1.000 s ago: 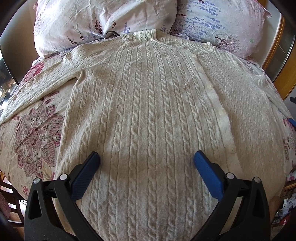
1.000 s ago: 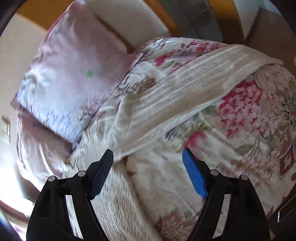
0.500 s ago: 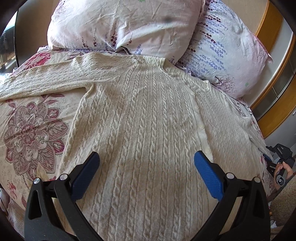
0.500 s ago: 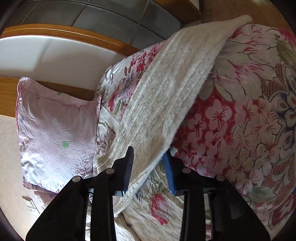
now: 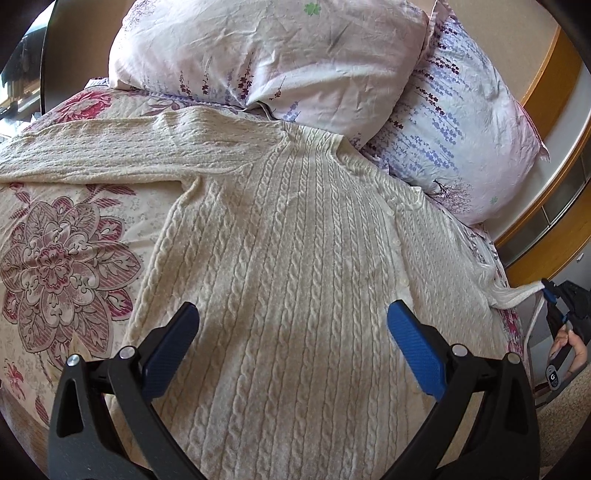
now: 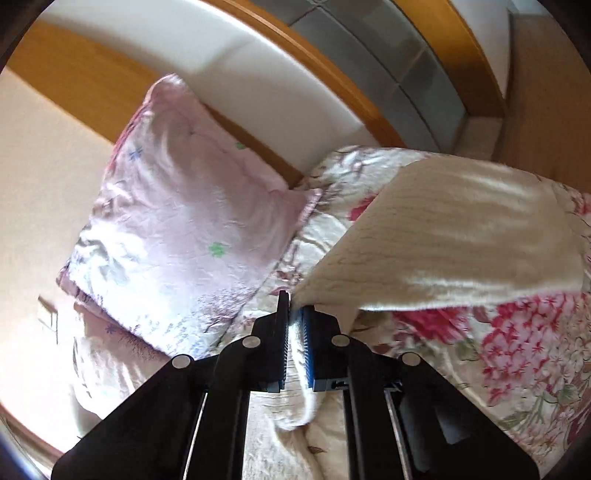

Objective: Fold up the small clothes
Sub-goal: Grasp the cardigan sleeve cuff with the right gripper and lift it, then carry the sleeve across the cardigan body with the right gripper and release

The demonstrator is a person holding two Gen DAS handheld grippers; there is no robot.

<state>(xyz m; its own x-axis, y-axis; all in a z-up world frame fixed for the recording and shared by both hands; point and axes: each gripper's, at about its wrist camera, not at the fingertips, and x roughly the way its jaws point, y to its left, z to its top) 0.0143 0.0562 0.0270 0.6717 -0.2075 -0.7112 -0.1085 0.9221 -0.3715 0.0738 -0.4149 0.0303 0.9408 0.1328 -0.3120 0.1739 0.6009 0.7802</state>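
Observation:
A cream cable-knit cardigan (image 5: pixel 288 266) lies flat on the bed, collar toward the pillows, one sleeve (image 5: pixel 110 155) stretched out to the left. My left gripper (image 5: pixel 291 332) is open and empty, hovering over the cardigan's lower body. My right gripper (image 6: pixel 295 325) is shut on the edge of the other sleeve (image 6: pixel 443 236) and holds it lifted off the bedspread. In the left wrist view the right gripper (image 5: pixel 550 295) shows at the bed's right edge, pulling that sleeve (image 5: pixel 513 295) taut.
A floral bedspread (image 5: pixel 62 258) covers the bed. Two pale floral pillows (image 5: pixel 266 55) (image 5: pixel 465 122) lean at the head, against a wooden headboard (image 6: pixel 258 33). The bed's right edge drops to the floor (image 5: pixel 565 398).
My right gripper has closed on the sleeve edge and lifted it. My left gripper has stayed open and tilted up and left, toward the pillows.

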